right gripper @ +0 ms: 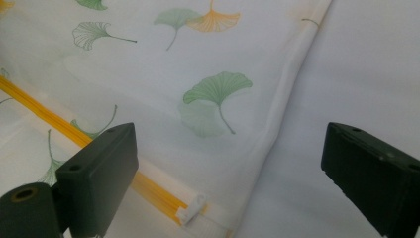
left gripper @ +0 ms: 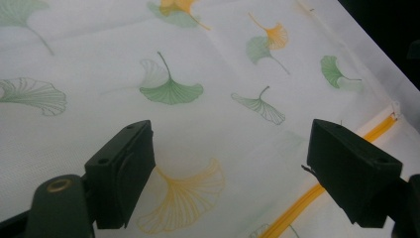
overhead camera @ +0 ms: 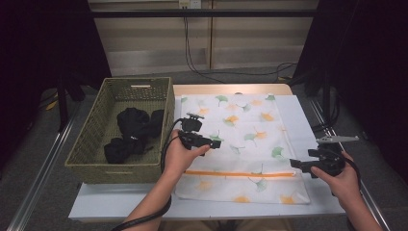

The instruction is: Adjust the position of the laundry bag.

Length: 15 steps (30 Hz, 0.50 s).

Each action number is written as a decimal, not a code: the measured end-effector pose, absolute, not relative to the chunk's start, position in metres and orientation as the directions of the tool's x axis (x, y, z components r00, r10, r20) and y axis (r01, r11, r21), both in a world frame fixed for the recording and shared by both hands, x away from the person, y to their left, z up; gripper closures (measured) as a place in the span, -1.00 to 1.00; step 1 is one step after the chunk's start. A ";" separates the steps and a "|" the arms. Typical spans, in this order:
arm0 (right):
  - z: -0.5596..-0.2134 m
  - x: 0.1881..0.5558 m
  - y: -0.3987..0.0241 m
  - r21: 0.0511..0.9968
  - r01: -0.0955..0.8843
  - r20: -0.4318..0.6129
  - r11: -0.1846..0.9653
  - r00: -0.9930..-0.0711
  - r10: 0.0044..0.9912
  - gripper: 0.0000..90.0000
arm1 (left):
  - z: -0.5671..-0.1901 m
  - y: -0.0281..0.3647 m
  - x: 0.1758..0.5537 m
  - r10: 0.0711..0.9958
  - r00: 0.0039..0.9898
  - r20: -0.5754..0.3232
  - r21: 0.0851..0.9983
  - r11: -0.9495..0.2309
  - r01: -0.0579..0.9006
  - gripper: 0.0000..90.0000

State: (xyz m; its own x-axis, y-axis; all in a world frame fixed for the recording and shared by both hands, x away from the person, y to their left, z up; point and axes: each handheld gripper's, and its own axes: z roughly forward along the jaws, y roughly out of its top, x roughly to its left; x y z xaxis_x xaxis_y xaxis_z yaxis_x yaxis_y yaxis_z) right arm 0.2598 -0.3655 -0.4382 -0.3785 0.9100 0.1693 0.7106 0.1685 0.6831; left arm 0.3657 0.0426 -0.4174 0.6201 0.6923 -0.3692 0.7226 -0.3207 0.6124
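In the left gripper view, the left gripper [left gripper: 228, 173] hangs over the laundry bag [left gripper: 208, 114] with its jaws wide apart and nothing between them. The white mesh with ginkgo leaves lies under the gap, and whether the jaws touch it cannot be told. The orange zipper [left gripper: 317, 191] runs in the lower right of that frame, just beside the right-hand jaw.

In the right gripper view, the right gripper [right gripper: 233, 186] is also spread wide and holds nothing. Below its gap, in the lower middle of the frame, sits the white zipper pull [right gripper: 192, 212] at the end of the orange zipper [right gripper: 59, 124]. The right edge of the bag crosses the frame from the upper right down to the lower middle.

In the high view, the left gripper [overhead camera: 211, 143] is near the centre of the frame, over the middle of the bag [overhead camera: 240, 130]. The right gripper [overhead camera: 296, 165] is at the lower right, at the bag's right edge by the zipper end. A woven basket [overhead camera: 86, 144] with dark clothes [overhead camera: 132, 132] stands at the left of the table [overhead camera: 120, 204].
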 end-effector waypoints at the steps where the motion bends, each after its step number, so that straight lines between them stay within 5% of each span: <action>1: -0.439 0.259 -0.366 0.680 0.714 0.176 0.167 -0.380 0.908 -0.82 | -0.419 0.041 0.364 0.694 0.621 -0.364 0.614 -0.322 0.720 -0.60; 8: -0.441 0.252 -0.366 0.651 0.734 0.173 0.193 -0.390 0.904 -0.81 | -0.427 0.043 0.359 0.681 0.638 -0.359 0.612 -0.344 0.712 -0.62; 15: -0.447 0.246 -0.369 0.679 0.712 0.192 0.178 -0.406 0.893 -0.56 | -0.435 0.044 0.358 0.682 0.635 -0.362 0.599 -0.351 0.719 -0.65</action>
State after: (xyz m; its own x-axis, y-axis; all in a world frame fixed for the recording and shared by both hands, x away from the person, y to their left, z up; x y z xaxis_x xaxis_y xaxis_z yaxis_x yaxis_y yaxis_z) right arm 0.2459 -0.3692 -0.4467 -0.4065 0.8933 0.1917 0.7121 0.1783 0.6791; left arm 0.3579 0.0437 -0.4353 0.6351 0.6822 -0.3624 0.7193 -0.3512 0.5994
